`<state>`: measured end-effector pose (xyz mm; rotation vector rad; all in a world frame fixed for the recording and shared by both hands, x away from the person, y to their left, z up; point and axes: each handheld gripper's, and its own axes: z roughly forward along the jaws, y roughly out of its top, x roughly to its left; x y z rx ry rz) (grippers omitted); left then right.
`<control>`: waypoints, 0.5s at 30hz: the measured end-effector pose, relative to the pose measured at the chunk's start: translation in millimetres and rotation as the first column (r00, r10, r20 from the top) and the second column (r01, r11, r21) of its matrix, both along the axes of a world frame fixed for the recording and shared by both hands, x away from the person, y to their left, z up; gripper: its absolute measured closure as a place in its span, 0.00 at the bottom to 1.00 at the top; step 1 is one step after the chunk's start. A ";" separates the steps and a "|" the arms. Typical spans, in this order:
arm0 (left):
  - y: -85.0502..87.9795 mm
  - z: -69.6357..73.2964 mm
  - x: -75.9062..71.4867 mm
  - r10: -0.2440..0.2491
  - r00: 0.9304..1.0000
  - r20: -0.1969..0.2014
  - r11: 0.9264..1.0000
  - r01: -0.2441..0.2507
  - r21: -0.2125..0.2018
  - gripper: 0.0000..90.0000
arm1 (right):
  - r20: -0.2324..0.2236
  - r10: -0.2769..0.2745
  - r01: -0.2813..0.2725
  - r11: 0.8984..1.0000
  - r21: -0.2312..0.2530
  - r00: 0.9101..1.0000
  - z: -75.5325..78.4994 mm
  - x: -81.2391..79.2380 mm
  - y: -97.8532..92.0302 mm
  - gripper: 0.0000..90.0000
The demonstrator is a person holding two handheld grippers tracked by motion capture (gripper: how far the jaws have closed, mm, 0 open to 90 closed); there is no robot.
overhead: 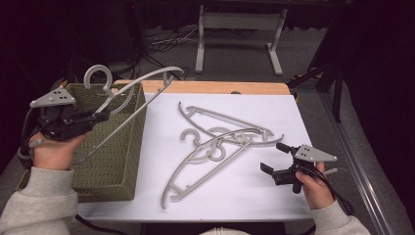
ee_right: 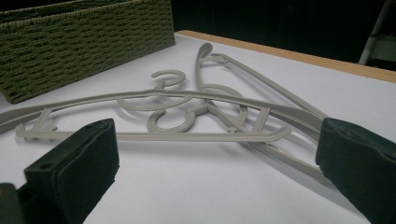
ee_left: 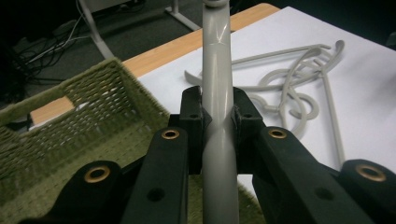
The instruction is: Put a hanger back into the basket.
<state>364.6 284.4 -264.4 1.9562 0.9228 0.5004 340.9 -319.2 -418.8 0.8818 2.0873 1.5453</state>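
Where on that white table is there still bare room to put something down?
Bare white table lies along the near edge, between the hangers and the right gripper, and at the far right corner. The middle is crowded with tangled hangers; the basket takes the left side.

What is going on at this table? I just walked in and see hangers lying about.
A person is working with a handheld gripper in each hand. The left gripper is shut on a grey hanger, holding it over the green woven basket at the table's left edge. Two more hangers lie overlapped on the white sheet. The right gripper hovers beside them with its jaws open and nothing between them.
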 end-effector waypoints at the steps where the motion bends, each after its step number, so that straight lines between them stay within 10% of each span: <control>1: 2.7 -1.5 0.1 0.004 1.000 0.004 1.000 -0.004 0.002 0.88 | -0.001 0.003 -0.003 1.000 0.000 1.000 -0.4 0.0 0.0 0.00; 15: 37.3 -19.2 2.0 0.099 0.995 -0.018 0.995 -0.099 0.010 0.88 | -0.004 0.024 -0.024 1.000 0.001 1.000 -3.9 1.1 2.0 0.00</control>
